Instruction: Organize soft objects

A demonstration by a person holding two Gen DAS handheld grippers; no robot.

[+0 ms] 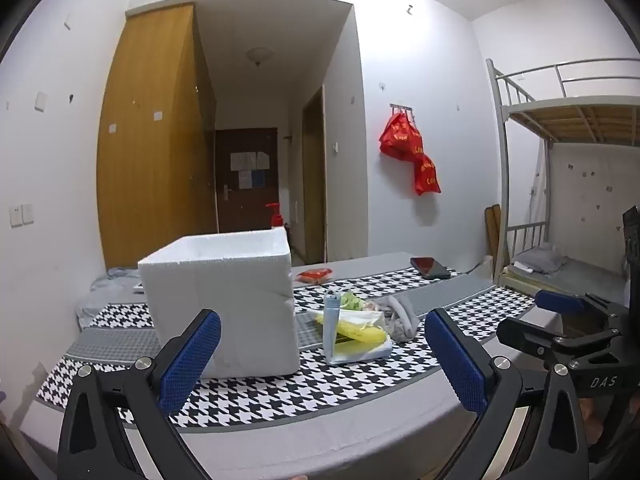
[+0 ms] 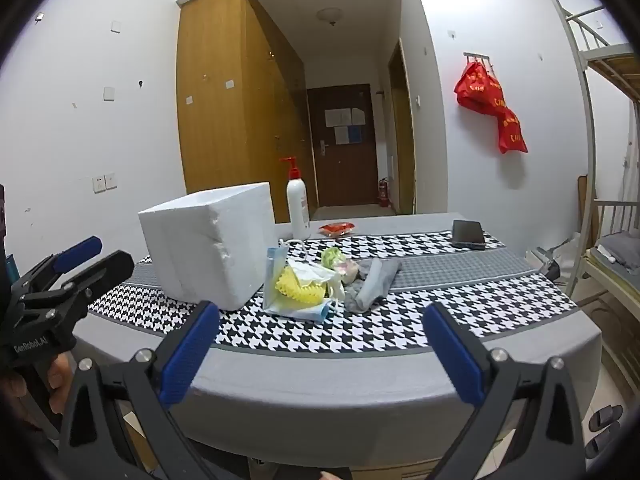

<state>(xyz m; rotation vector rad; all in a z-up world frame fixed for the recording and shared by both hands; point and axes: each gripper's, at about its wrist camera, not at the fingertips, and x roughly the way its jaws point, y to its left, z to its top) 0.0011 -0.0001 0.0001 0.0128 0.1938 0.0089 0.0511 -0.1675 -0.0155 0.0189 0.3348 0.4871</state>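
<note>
1. The left gripper (image 1: 322, 354) hangs over the near edge of the table (image 1: 360, 436) with its jaws spread as wide as they go; nothing sits between the blue pads (image 1: 190, 360) and they touch nothing.
2. The right gripper (image 2: 320, 344) is in the same state: jaws fully apart, blue pads (image 2: 452, 354) clear of everything, poised above the grey near rim of the table (image 2: 360, 384).
3. In the left wrist view the right gripper (image 1: 556, 312) shows at 3 o'clock, open and empty; in the right wrist view the left gripper (image 2: 76, 256) shows at 9 o'clock, likewise open.
4. The pile of soft objects (image 2: 316, 280) lies on the houndstooth cloth (image 2: 360, 332) at about 12 o'clock from the right gripper, well apart from its fingertips. It includes a yellow sponge (image 2: 298, 288), a pale blue mask (image 2: 274, 276), white tissue, something green and a grey sock (image 2: 372, 284) at the pile's 3 o'clock side.
5. A white foam box (image 2: 208, 248) stands upright just beside the pile, at its 9 o'clock; in the left wrist view the foam box (image 1: 220, 300) rises just behind the left pad.
6. Beyond, a white pump bottle (image 2: 298, 208), a red packet (image 2: 336, 229) and a dark phone (image 2: 467, 234) sit at the table's far side.
</note>
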